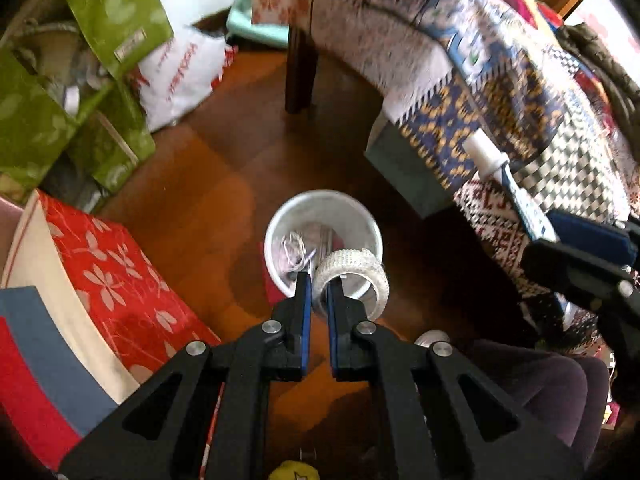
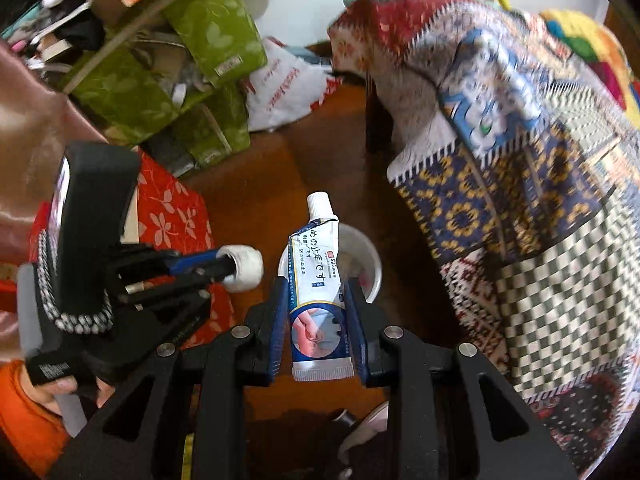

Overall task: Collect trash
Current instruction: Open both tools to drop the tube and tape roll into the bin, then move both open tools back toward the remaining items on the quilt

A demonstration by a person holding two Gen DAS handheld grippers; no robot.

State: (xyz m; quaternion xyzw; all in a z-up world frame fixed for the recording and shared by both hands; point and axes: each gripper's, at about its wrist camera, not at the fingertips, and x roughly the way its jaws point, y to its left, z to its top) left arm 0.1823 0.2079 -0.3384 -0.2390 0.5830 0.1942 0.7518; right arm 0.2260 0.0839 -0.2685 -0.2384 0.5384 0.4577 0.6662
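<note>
Left claw [image 1: 319, 280] pinching one tape roll [image 1: 352, 276], right claw [image 2: 316, 284] gripping one tube [image 2: 318, 276], one bin [image 1: 320, 220]

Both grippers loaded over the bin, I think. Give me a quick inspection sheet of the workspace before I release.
Surface: brown wooden floor, bare around the bin.
Job's things: white trash bin on the floor, scraps inside; white tape roll; ointment tube, cap pointing away.
Clutter: green boxes, red floral box, white plastic bag.
Grippers: left gripper shut on the roll's wall; right gripper shut on the tube; both above the bin.
Cables: nothing seen.
Surroundings: patchwork blanket draped beside.
</note>
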